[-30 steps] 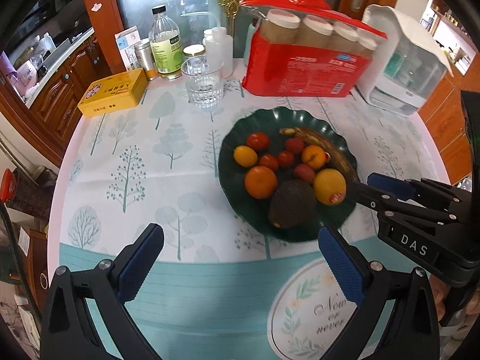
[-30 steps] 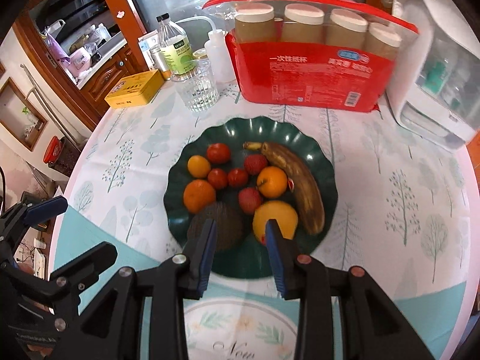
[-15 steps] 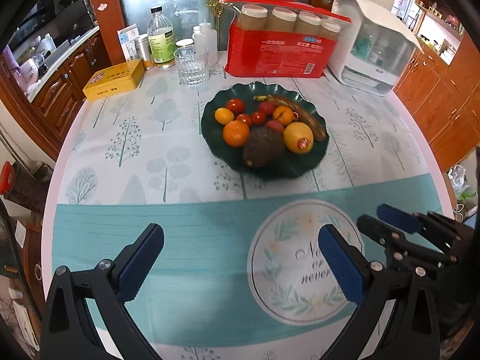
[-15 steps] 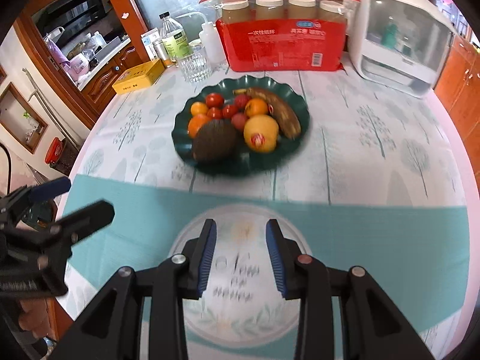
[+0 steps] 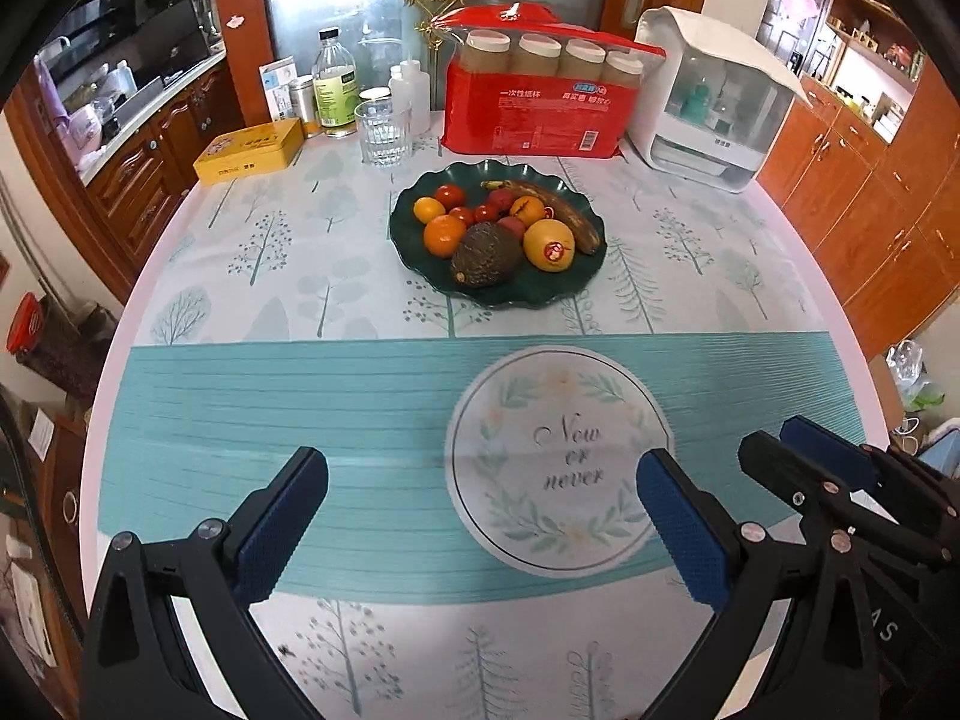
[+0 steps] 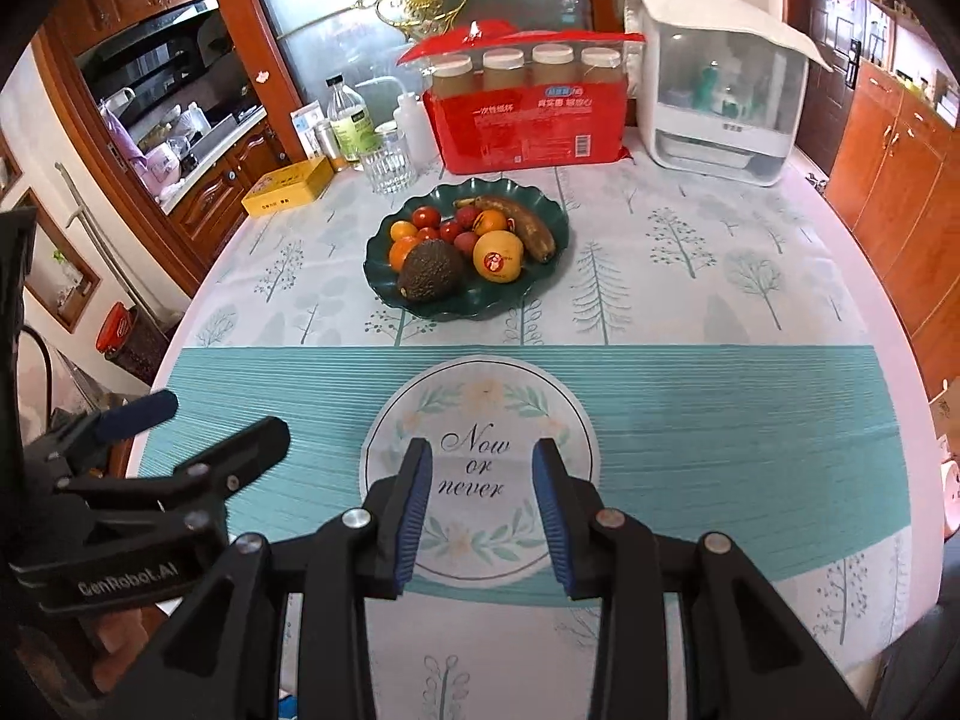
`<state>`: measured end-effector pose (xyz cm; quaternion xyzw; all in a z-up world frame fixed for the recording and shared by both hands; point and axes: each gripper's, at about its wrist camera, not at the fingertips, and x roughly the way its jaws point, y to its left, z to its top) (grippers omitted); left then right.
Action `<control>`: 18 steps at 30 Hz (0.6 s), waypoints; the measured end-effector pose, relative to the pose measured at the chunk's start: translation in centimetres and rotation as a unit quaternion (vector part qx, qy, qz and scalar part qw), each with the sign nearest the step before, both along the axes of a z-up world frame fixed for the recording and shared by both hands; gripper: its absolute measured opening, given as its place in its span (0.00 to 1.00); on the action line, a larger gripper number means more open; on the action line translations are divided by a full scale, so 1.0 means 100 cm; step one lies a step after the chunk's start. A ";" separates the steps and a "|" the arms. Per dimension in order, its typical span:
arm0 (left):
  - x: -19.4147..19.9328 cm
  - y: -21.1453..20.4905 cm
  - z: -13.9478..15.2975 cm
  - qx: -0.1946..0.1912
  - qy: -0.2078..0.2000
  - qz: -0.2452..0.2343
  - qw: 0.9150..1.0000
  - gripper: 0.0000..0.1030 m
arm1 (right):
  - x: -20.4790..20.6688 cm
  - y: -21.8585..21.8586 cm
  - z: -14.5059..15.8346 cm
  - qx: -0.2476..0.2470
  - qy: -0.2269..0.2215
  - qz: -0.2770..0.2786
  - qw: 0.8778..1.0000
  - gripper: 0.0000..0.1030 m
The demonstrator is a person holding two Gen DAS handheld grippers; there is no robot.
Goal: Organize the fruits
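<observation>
A dark green plate [image 5: 420, 240] sits at upper centre of both views on the tree-patterned surface [image 5: 300, 396], well apart from both grippers. On it lie an avocado [image 5: 485, 254] at the front, an orange [image 5: 444, 235] to its left, a stickered yellow fruit [image 5: 548, 245] to its right, a banana [image 5: 561, 211] along the right edge, and small red fruits [image 5: 474, 213] behind. The left gripper [image 5: 480, 525], at the bottom of its view, stands wide open and empty. The right gripper [image 6: 482, 510] is narrowly parted with nothing between its pads, above the round "Now or never" print [image 6: 474, 402]. A glass [image 5: 384, 132] and a red pack [image 5: 534, 111] stand behind the plate.
</observation>
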<state>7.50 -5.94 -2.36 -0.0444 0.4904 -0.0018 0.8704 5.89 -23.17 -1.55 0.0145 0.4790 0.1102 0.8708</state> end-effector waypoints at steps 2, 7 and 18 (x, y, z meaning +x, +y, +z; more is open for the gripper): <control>-0.005 -0.005 0.003 0.003 -0.005 0.004 1.000 0.99 | -0.004 -0.003 0.002 -0.002 -0.006 -0.004 1.000 0.34; -0.018 -0.016 0.006 0.010 -0.007 0.011 1.000 0.99 | -0.015 -0.016 0.003 0.005 -0.002 -0.011 1.000 0.34; -0.035 -0.029 0.008 0.021 0.003 0.029 0.999 0.99 | -0.027 -0.029 0.001 0.010 0.007 -0.005 1.000 0.34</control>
